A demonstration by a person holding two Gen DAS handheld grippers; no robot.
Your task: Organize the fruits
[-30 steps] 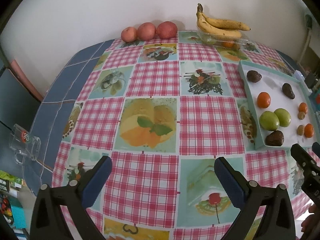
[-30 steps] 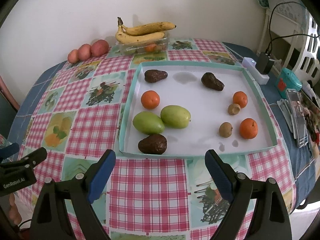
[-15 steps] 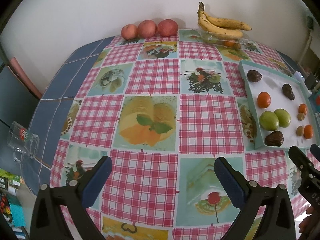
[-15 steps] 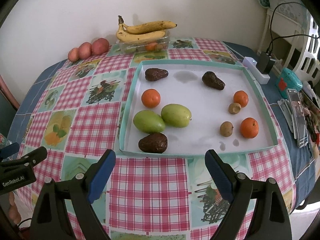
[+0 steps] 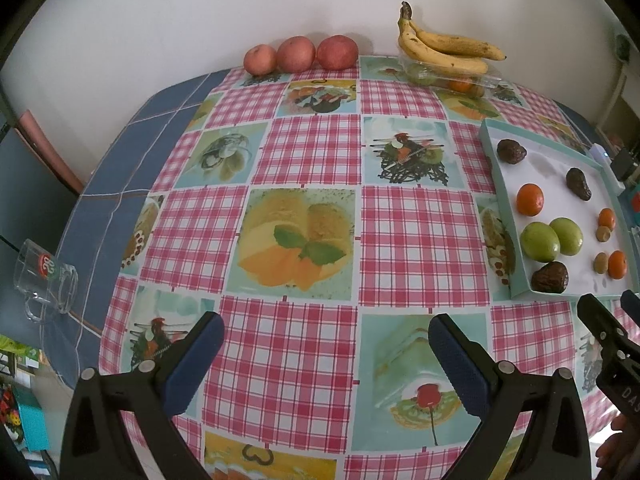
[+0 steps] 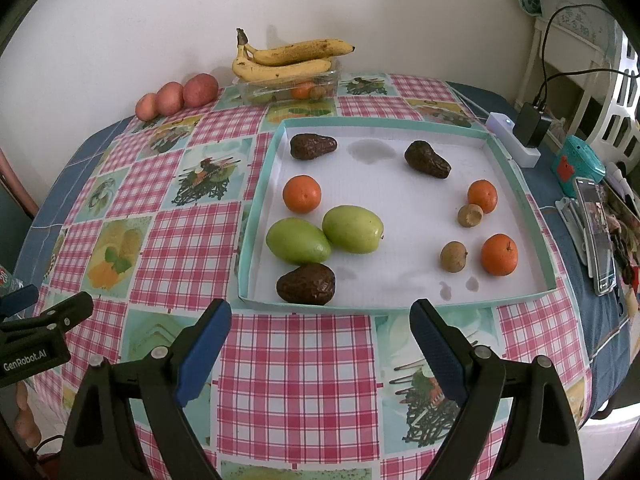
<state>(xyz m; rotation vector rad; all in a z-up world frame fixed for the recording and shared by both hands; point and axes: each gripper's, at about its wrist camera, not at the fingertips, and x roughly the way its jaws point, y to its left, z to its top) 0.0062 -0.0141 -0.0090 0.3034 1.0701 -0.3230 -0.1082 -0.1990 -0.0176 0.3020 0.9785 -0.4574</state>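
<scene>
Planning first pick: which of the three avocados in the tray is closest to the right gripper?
The dark avocado at the tray's near edge, beside the green fruits; the other two lie along the far side.

Three avocados [image 6: 306, 283], three oranges [image 6: 301, 194], two green mangoes [image 6: 298, 241], two bananas [image 6: 280, 68], three apples [image 6: 200, 90]

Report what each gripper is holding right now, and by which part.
Nothing is held. The left gripper and the right gripper are both open and empty above the tablecloth; the fruit lies untouched in the tray.
</scene>
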